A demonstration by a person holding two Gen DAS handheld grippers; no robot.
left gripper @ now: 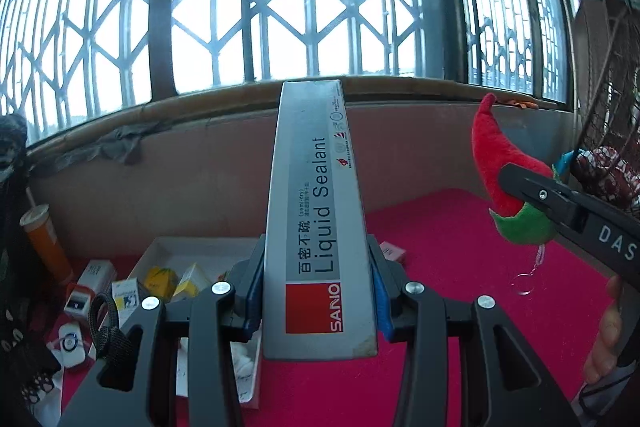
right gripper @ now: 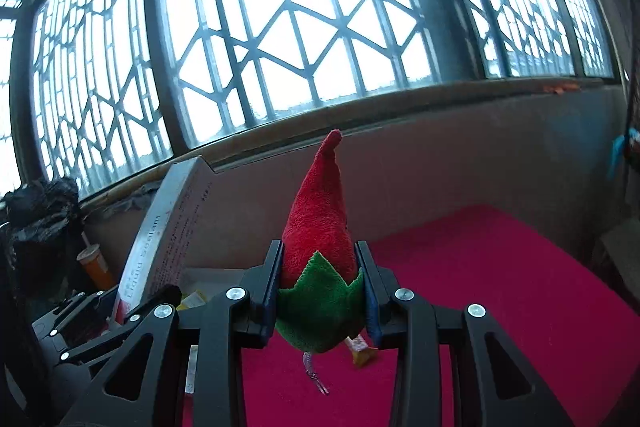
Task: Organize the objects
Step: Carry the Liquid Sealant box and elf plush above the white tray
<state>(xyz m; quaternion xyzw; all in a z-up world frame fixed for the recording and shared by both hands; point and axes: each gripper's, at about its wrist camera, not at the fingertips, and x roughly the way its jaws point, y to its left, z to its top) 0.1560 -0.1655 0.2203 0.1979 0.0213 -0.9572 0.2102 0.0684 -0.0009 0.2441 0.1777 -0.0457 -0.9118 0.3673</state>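
My left gripper point(left gripper: 318, 301) is shut on a long grey Liquid Sealant box point(left gripper: 316, 211) and holds it up above the pink table cloth point(left gripper: 460, 267). My right gripper point(right gripper: 320, 291) is shut on a red plush chili pepper point(right gripper: 320, 227) with a green leafy cap and a dangling key ring. The pepper point(left gripper: 508, 167) and the right gripper's finger point(left gripper: 536, 193) show at the right of the left wrist view. The sealant box point(right gripper: 160, 235) shows at the left of the right wrist view.
A white tray point(left gripper: 192, 251) with small yellow and white boxes lies at the lower left. An orange pill bottle point(left gripper: 44, 239) stands beside it, with small packets point(left gripper: 80, 299) around. A small yellow item point(right gripper: 362, 353) lies on the cloth. A barred window point(left gripper: 280, 7) and a wall stand behind.
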